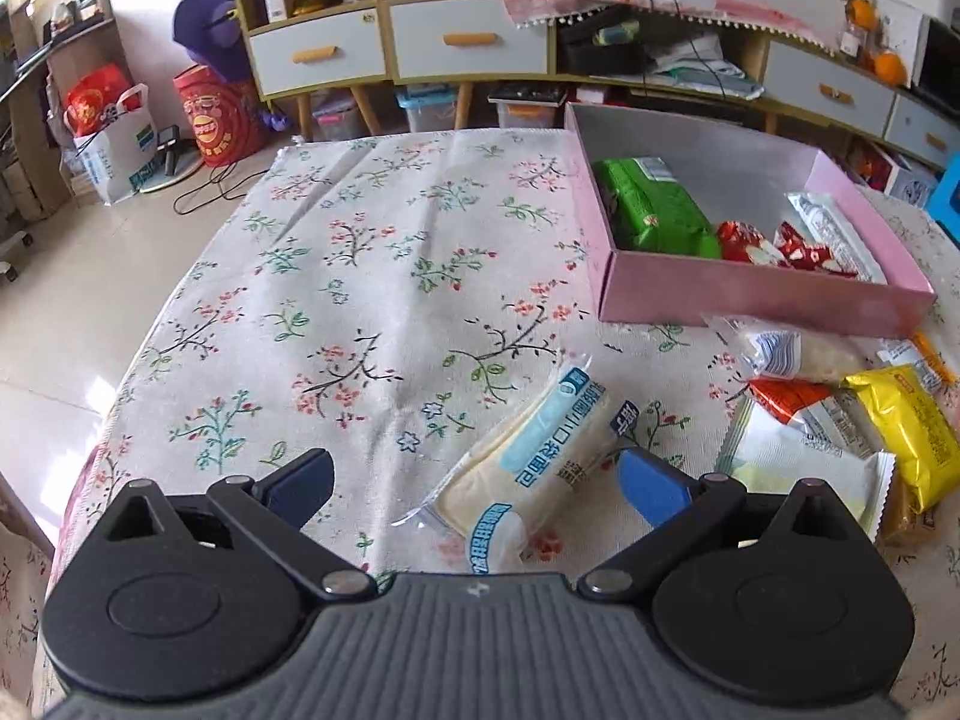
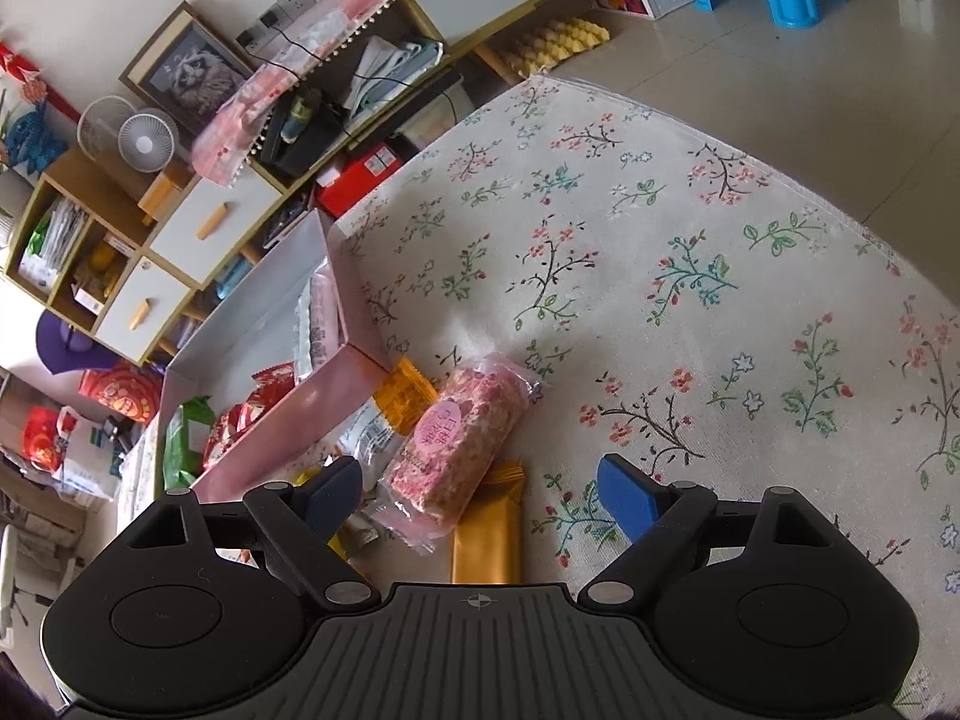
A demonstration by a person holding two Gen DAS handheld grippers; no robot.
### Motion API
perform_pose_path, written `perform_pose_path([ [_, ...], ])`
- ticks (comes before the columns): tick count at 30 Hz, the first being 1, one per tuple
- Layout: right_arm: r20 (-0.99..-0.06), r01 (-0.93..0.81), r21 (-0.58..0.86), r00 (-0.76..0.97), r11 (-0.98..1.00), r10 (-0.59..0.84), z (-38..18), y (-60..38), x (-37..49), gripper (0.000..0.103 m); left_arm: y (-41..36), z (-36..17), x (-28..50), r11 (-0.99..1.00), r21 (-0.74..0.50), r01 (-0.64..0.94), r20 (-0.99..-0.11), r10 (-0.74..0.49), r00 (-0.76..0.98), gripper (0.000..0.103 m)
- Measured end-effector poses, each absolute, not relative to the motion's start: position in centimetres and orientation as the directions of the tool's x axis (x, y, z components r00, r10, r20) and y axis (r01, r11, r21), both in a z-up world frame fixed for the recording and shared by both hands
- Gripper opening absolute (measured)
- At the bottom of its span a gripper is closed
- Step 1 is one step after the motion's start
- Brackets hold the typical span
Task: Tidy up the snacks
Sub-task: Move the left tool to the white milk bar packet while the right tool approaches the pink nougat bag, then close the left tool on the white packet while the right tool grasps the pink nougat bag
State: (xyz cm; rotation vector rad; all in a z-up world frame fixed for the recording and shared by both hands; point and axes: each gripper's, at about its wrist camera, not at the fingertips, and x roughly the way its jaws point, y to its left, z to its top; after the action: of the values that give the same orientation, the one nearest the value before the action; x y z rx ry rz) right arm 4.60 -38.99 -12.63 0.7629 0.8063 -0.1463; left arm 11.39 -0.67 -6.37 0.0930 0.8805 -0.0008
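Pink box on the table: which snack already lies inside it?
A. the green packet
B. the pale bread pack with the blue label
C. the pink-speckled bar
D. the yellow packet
A. The green packet lies inside the pink box; the bread pack, pink-speckled bar and yellow packet lie outside on the cloth.

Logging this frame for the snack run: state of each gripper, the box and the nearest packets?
left gripper: open, cream bread packet between its fingers, not pinched.
right gripper: open, pink packet between its fingers, not pinched.
pink box: lidless, part filled.
green packet: inside the box.
yellow packet: on the cloth, outside the box.
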Motion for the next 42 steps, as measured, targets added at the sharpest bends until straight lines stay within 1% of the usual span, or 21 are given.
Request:
perform_pose_path([
  [4,-0.695,0.399,0.576,0.698,0.714,0.171,-13.0,-39.1,5.6,0.088,-0.9,-6.8,11.8,0.992,0.115,0.048,-0.772,0.059,0.633,0.101],
  [8,-0.702,0.389,0.578,0.685,0.717,0.195,-13.5,-38.5,6.9,0.088,-0.7,-7.0,12.1,0.993,0.105,0.048,-0.781,0.053,0.622,0.098],
  [11,-0.720,0.385,0.542,0.671,0.747,0.177,-13.6,-37.7,7.9,0.088,-1.1,-7.1,12.2,0.990,0.124,0.065,-0.776,0.056,0.628,0.095],
  [12,-0.722,0.383,0.530,0.671,0.757,0.167,-13.6,-37.5,8.1,0.088,-1.2,-7.2,12.2,0.989,0.131,0.072,-0.776,0.057,0.628,0.091],
  [13,-0.725,0.383,0.520,0.670,0.764,0.158,-13.6,-37.3,8.3,0.088,-1.4,-7.3,12.3,0.988,0.133,0.082,-0.777,0.052,0.628,0.085],
  [17,-0.744,0.386,0.467,0.657,0.796,0.119,-13.8,-36.7,9.2,0.087,-1.4,-7.5,12.4,0.989,0.116,0.096,-0.777,0.030,0.629,0.076],
  [19,-0.752,0.383,0.442,0.652,0.811,0.101,-13.9,-36.2,9.7,0.087,-1.1,-7.4,12.5,0.992,0.082,0.094,-0.782,0.005,0.623,0.065],
  [20,-0.753,0.376,0.435,0.651,0.818,0.101,-14.0,-36.0,9.9,0.087,-1.0,-7.4,12.5,0.993,0.067,0.093,-0.784,-0.005,0.621,0.062],
  [22,-0.758,0.374,0.409,0.647,0.832,0.081,-14.0,-35.7,10.2,0.087,-1.0,-7.3,12.5,0.994,0.056,0.094,-0.785,-0.014,0.619,0.049],
  [23,-0.760,0.373,0.397,0.646,0.839,0.072,-14.1,-35.5,10.3,0.086,-1.0,-7.2,12.5,0.994,0.055,0.094,-0.784,-0.015,0.620,0.045],
  [24,-0.760,0.371,0.388,0.646,0.844,0.065,-14.1,-35.4,10.4,0.085,-0.9,-7.2,12.6,0.995,0.050,0.091,-0.785,-0.017,0.620,0.041],
  [25,-0.760,0.371,0.383,0.647,0.846,0.060,-14.1,-35.3,10.4,0.080,-0.8,-7.1,12.6,0.995,0.042,0.087,-0.785,-0.021,0.619,0.041],
  [26,-0.759,0.369,0.379,0.648,0.848,0.057,-14.1,-35.3,10.4,0.078,-0.6,-7.1,12.6,0.996,0.028,0.083,-0.786,-0.030,0.618,0.040],
  [27,-0.759,0.366,0.375,0.649,0.852,0.055,-14.0,-35.3,10.4,0.071,-0.4,-7.1,12.7,0.997,0.014,0.078,-0.786,-0.037,0.618,0.039],
  [28,-0.757,0.360,0.373,0.650,0.855,0.056,-14.0,-35.3,10.4,0.060,-0.2,-7.1,12.7,0.997,0.003,0.072,-0.785,-0.042,0.618,0.037],
  [29,-0.757,0.353,0.376,0.650,0.856,0.065,-14.1,-35.3,10.4,0.057,-0.1,-7.1,12.7,0.998,-0.006,0.066,-0.784,-0.046,0.619,0.036],
  [33,-0.749,0.351,0.403,0.657,0.845,0.084,-14.1,-35.6,10.1,0.053,0.2,-7.0,12.7,0.998,-0.025,0.050,-0.783,-0.051,0.619,0.033],
  [34,-0.745,0.348,0.413,0.661,0.841,0.092,-14.0,-35.7,10.0,0.050,0.2,-7.0,12.7,0.998,-0.031,0.047,-0.783,-0.054,0.619,0.033],
  [37,-0.736,0.343,0.438,0.668,0.831,0.113,-13.9,-36.0,9.7,0.042,0.3,-6.8,12.5,0.998,-0.047,0.045,-0.780,-0.065,0.622,0.031],
  [42,-0.730,0.345,0.465,0.671,0.815,0.132,-14.0,-36.6,9.4,0.037,-0.1,-6.5,12.2,0.997,-0.064,0.049,-0.774,-0.081,0.629,0.030],
])
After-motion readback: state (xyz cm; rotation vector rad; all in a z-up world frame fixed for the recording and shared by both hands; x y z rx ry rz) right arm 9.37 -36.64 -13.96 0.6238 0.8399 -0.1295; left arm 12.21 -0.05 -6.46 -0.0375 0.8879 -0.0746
